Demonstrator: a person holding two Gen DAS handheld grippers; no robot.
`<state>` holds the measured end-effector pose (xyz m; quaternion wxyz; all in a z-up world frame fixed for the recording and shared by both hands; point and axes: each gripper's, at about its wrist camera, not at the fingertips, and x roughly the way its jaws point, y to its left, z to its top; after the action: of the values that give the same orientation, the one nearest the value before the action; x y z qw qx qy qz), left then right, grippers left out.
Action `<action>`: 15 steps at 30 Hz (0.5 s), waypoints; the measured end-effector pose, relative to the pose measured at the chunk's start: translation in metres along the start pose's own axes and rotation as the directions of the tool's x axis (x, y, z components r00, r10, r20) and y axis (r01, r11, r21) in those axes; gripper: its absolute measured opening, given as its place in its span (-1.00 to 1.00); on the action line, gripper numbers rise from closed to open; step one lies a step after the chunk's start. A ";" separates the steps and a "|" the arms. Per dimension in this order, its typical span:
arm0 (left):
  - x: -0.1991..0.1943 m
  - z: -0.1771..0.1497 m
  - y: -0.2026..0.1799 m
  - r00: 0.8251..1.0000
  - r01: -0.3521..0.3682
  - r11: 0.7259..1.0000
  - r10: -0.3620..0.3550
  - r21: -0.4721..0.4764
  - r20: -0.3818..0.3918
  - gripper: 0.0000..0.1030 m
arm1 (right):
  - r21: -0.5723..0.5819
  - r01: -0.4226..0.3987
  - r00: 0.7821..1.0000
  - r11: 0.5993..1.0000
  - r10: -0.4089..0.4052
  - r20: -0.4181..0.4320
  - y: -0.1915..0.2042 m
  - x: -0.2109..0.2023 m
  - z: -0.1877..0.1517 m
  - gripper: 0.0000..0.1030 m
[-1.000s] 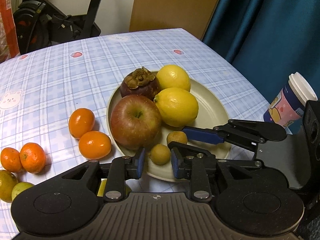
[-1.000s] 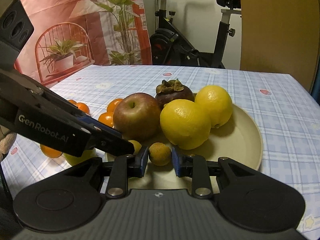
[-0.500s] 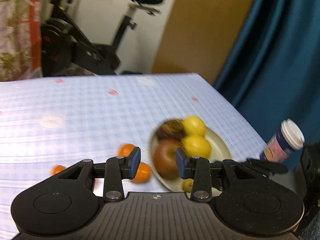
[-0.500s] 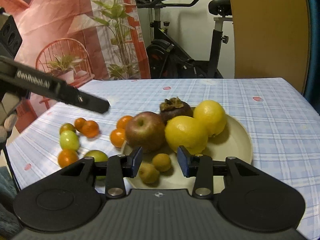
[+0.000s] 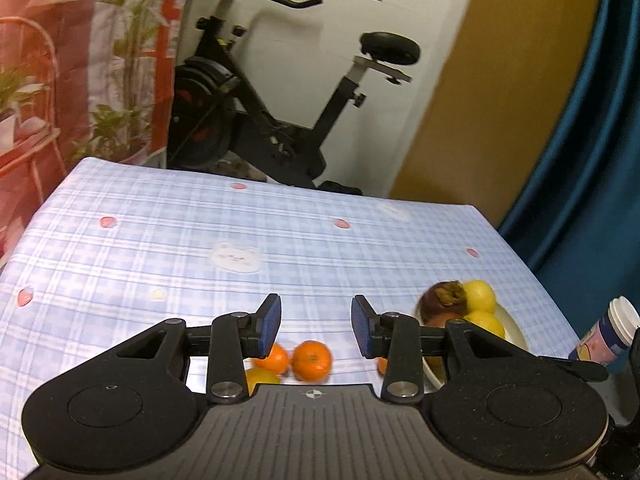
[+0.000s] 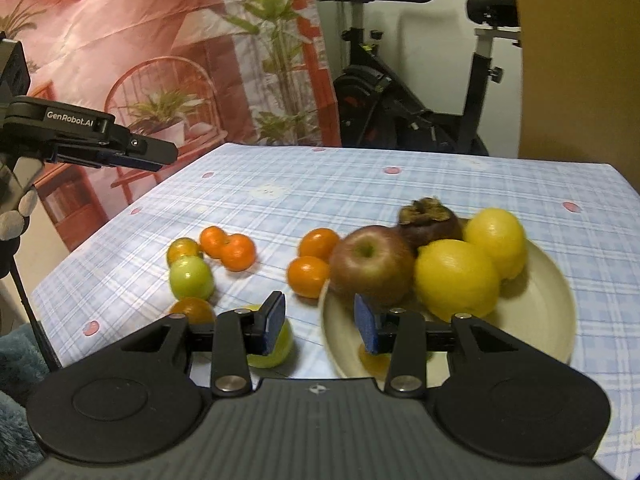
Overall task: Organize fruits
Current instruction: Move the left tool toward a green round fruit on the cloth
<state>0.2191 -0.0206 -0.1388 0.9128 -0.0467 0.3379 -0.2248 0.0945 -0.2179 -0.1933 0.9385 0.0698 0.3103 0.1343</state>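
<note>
A cream plate (image 6: 552, 320) holds a red apple (image 6: 372, 264), two lemons (image 6: 456, 278), a dark mangosteen (image 6: 430, 220) and a small brown fruit (image 6: 372, 360) half hidden by my finger. My right gripper (image 6: 320, 322) hovers open and empty over the plate's left rim. Loose on the cloth lie several tangerines (image 6: 308, 276) and two green fruits (image 6: 191, 276). My left gripper (image 5: 316, 330) stands open with nothing between its pads, above two tangerines (image 5: 312, 360). The plate (image 5: 516, 332) sits to its right. Its fingers (image 6: 160, 156) show high at the left in the right wrist view.
A lidded paper cup (image 5: 608, 340) stands near the table's right edge, beside a blue curtain (image 5: 592, 160). An exercise bike (image 5: 280, 120) stands behind the table. A gloved hand (image 6: 16, 216) holds the left gripper. The checked cloth (image 5: 200, 240) stretches bare toward the far side.
Both grippers opened off the small brown fruits on the plate and drew back. The left one rose and swung left over the loose tangerines; the right one backed up slightly.
</note>
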 end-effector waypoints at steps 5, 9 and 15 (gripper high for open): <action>0.000 -0.009 0.010 1.000 0.004 1.000 -0.004 -0.016 -0.009 -0.21 | -0.027 -0.013 1.000 1.000 0.013 -0.024 0.013 0.011 0.005 -0.19; 0.001 -0.018 0.021 1.000 0.012 0.999 -0.012 -0.044 -0.018 -0.21 | -0.059 -0.030 0.998 0.998 0.027 -0.049 0.026 0.022 0.009 -0.19; 0.006 -0.033 0.035 0.998 0.027 0.995 -0.033 -0.097 -0.055 -0.17 | -0.099 -0.069 0.995 0.993 0.061 -0.077 0.043 0.040 0.017 -0.19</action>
<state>0.2152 0.0100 -0.1765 0.8960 -0.0893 0.3733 -0.2232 0.1268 -0.1658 -0.1931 0.9238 0.0271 0.3352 0.1830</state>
